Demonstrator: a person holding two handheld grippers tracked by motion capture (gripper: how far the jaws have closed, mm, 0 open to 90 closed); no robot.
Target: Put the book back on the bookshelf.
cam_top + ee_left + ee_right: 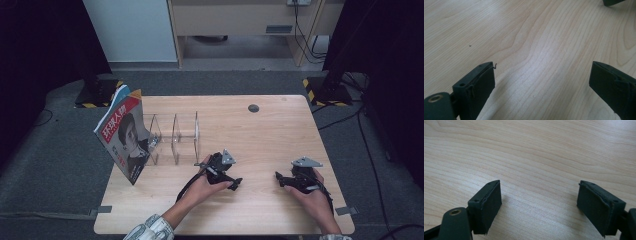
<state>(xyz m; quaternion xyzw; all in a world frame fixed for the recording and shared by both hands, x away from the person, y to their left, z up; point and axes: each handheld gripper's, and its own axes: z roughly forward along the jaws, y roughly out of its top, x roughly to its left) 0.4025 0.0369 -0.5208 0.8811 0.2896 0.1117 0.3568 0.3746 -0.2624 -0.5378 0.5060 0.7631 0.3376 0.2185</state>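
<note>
Pale wooden table (280, 125) on grey carpet (60, 150), beige cabinet (240, 20) and white panel (132, 30) behind.

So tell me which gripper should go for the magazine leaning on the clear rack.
Left. The left gripper rests nearer the magazine and the rack, both at the table's left side. The right gripper sits farther right. Both are open and hold nothing.
</note>
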